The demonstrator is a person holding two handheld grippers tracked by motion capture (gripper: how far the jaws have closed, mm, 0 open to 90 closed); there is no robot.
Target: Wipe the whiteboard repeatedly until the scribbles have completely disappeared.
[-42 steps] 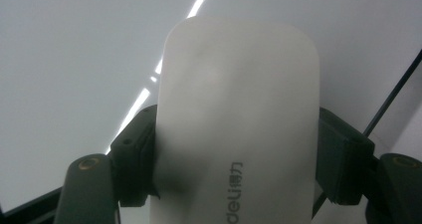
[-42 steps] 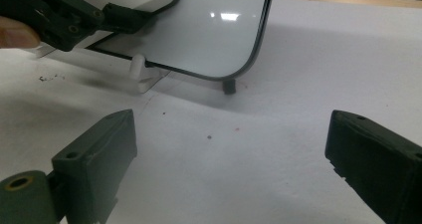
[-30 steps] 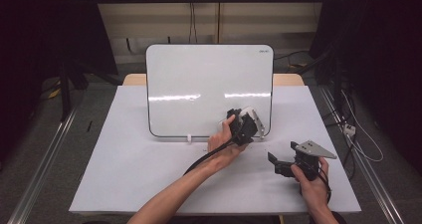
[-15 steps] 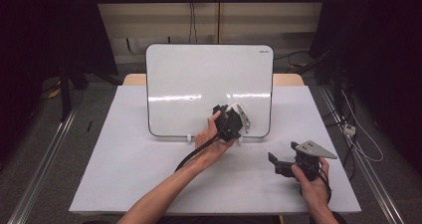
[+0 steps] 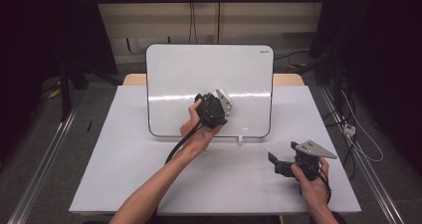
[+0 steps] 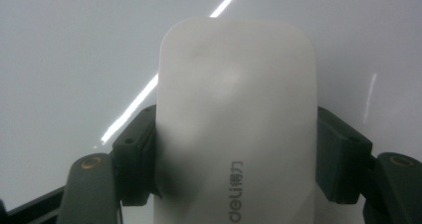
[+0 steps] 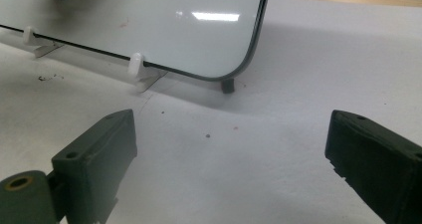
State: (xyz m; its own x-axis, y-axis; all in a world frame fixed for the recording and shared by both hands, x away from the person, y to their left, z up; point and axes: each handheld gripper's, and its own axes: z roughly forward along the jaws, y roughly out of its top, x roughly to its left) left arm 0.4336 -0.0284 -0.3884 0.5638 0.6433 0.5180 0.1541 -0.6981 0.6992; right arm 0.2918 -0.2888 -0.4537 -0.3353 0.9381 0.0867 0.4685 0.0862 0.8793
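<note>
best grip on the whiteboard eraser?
Across its two long sides, low on the body, approaching from behind its back. The left gripper holds the whiteboard eraser that way: flat parallel flanks seat the jaws, and the face stays free against the whiteboard.

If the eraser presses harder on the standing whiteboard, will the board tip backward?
Possibly. The white glossy whiteboard stands nearly upright on small white clip feet, so it may slide or tip. The smooth white plastic eraser looks rigid.

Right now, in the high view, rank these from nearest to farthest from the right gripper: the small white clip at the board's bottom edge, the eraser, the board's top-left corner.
From the right gripper:
1. White clip, up-left, at the whiteboard's bottom edge.
2. Eraser, in the left gripper, against the board's face.
3. Top-left corner, farthest.
</note>
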